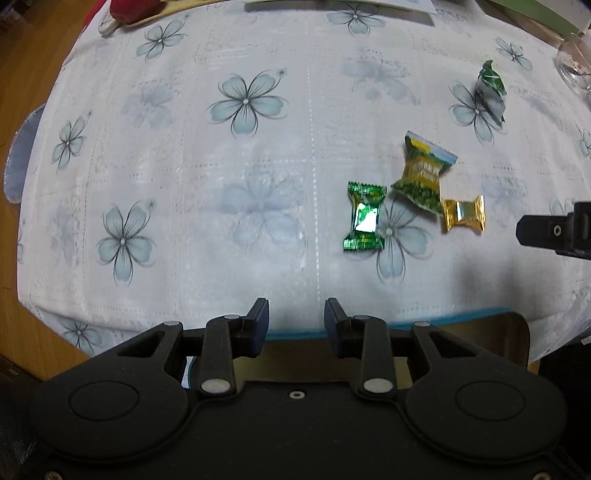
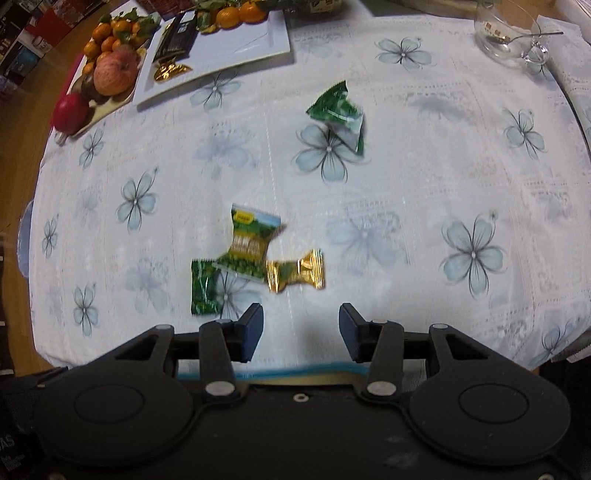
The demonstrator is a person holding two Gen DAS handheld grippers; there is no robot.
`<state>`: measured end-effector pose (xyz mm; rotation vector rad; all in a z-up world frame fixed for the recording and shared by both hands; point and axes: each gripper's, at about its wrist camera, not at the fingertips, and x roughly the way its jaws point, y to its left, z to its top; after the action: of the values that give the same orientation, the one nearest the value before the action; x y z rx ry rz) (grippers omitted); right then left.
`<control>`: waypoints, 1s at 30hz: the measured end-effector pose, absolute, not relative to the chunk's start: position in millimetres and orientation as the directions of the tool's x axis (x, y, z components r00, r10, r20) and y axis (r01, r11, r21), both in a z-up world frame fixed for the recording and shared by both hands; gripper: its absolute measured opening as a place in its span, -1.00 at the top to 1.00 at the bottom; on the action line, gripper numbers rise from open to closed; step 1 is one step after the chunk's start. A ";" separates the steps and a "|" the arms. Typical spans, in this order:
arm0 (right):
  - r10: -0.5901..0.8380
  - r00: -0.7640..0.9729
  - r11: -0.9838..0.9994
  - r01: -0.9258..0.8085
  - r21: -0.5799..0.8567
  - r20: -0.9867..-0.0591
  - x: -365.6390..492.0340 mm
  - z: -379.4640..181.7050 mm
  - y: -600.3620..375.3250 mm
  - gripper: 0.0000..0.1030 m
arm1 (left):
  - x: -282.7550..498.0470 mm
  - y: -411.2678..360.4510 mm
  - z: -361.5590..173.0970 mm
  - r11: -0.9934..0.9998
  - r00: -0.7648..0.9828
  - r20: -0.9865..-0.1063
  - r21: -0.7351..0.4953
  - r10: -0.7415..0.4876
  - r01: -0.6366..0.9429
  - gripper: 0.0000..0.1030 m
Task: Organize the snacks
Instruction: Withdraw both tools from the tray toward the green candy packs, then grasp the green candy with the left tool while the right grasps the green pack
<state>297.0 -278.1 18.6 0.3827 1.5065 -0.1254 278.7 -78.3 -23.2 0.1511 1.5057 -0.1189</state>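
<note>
Four wrapped snacks lie loose on the flowered tablecloth (image 1: 258,155). In the left wrist view I see a green twist candy (image 1: 364,216), a yellow-green packet (image 1: 424,173), a gold candy (image 1: 463,214) and, farther off, a green-white packet (image 1: 491,92). My left gripper (image 1: 295,317) is open and holds nothing, near the table's front edge and left of the snacks. My right gripper (image 2: 301,325) is open and holds nothing, just short of the gold candy (image 2: 295,275). The green candy (image 2: 203,288), yellow-green packet (image 2: 251,243) and green-white packet (image 2: 340,114) also show there.
At the far left stands a white plate (image 2: 258,48) with a dark packet (image 2: 177,37), a gold wrapper (image 2: 170,70) and oranges. Beside it is a fruit tray with an apple (image 2: 114,70). A glass bowl with a spoon (image 2: 506,33) sits at the far right.
</note>
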 end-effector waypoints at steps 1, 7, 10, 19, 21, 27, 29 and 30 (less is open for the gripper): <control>0.151 0.078 0.931 0.324 0.169 -0.985 305.7 16.7 -280.6 0.06 | 285.4 -81.1 -25.2 0.984 0.065 -0.998 0.024 0.013 0.174 0.18; 0.120 0.134 0.915 0.371 0.162 -0.984 353.0 6.3 -289.4 0.06 | 309.3 -97.6 -39.6 0.976 0.063 -0.997 -0.030 -0.044 0.215 0.18; 0.103 0.150 0.909 0.388 0.155 -0.983 366.1 -2.0 -292.8 0.06 | 312.5 -103.4 -46.6 0.967 0.053 -0.995 -0.071 -0.086 0.244 0.18; 0.115 0.125 0.870 0.467 0.161 -0.985 365.6 -24.0 -313.8 0.06 | 317.8 -111.9 -60.6 0.948 0.062 -0.984 -0.144 -0.168 0.283 0.18; 0.097 0.128 0.862 0.485 0.147 -0.987 365.1 -24.7 -318.6 0.06 | 319.1 -113.8 -64.2 0.946 0.054 -0.982 -0.157 -0.179 0.283 0.17; 0.089 0.142 0.850 0.505 0.150 -0.986 370.0 -24.1 -325.5 0.06 | 324.2 -115.0 -75.2 0.954 0.046 -0.989 -0.123 -0.140 0.272 0.15; 0.080 0.157 0.844 0.515 0.150 -0.984 374.2 -23.3 -327.7 0.06 | 331.3 -115.0 -75.2 0.960 0.072 -0.992 -0.083 -0.106 0.267 0.19; 0.075 0.168 0.838 0.524 0.153 -0.983 376.2 -22.9 -329.4 0.06 | 335.1 -113.9 -74.0 0.964 0.092 -0.992 -0.065 -0.091 0.257 0.19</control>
<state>376.2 -329.4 -22.9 0.5276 1.3811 -0.3412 335.1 -113.9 -74.0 0.1373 1.4571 -0.2598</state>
